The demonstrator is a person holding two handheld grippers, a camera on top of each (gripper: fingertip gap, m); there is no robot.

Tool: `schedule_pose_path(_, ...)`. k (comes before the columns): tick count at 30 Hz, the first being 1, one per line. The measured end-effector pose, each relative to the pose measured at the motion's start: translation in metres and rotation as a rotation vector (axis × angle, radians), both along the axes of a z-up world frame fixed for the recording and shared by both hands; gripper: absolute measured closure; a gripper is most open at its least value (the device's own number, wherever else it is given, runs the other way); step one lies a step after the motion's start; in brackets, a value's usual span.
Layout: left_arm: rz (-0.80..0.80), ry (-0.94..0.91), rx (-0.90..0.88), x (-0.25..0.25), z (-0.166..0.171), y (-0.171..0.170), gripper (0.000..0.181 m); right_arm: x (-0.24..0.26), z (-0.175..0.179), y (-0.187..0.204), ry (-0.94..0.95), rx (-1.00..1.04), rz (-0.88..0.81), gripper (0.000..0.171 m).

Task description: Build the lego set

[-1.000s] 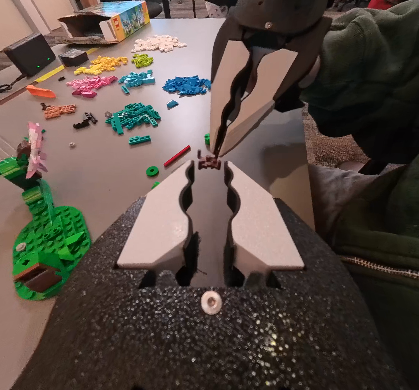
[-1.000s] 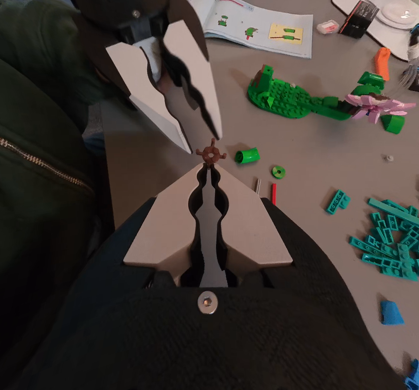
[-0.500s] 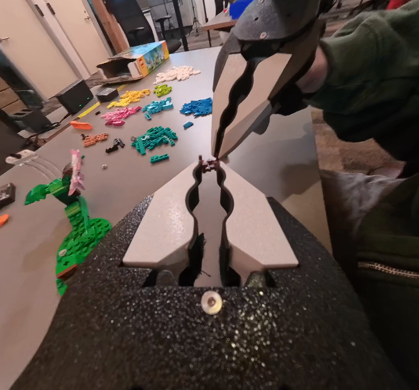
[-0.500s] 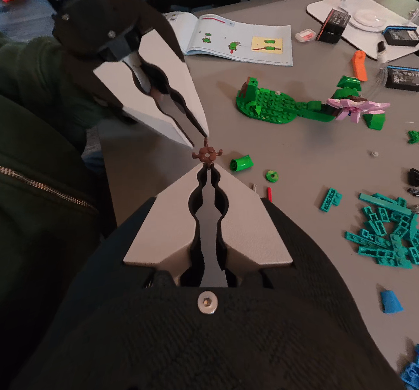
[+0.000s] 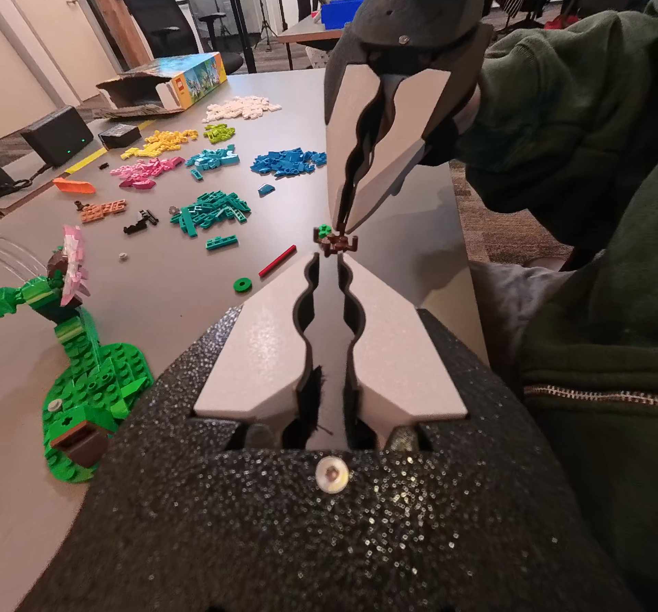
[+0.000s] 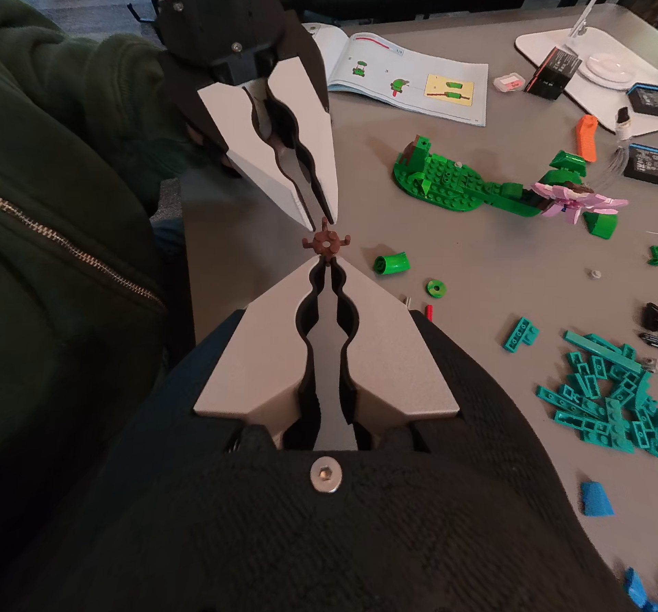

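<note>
Brown spoked piece (image 6: 326,244) pinched by closed right claw (image 6: 327,263), left claw (image 5: 327,256) slightly open, likely handover: left must close on it.

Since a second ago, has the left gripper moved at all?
Yes. The left gripper has narrowed: its finger farther from the green cylinder shifted toward it, and the tips now flank the top spoke of the brown piece.

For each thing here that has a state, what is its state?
right gripper: shut on brown spoked piece
left gripper: slightly open, tips at the piece
lego box: open, lying flat
instruction booklet: open
green flower model: partly built
</note>
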State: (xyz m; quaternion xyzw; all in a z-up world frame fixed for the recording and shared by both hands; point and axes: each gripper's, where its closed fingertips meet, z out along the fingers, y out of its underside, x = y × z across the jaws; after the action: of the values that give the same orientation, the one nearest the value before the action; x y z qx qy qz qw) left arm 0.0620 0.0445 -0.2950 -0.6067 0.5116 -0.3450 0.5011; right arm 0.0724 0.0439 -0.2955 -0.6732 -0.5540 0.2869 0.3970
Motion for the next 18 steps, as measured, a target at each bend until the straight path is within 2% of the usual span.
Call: schedule_pose_path(18, -0.069, -0.051, -0.024, 0.0008, 0.0062, -0.0096, 0.178, -0.0025, 0.0018, -0.0089, -0.010, 0.027, 0.064, 0.170)
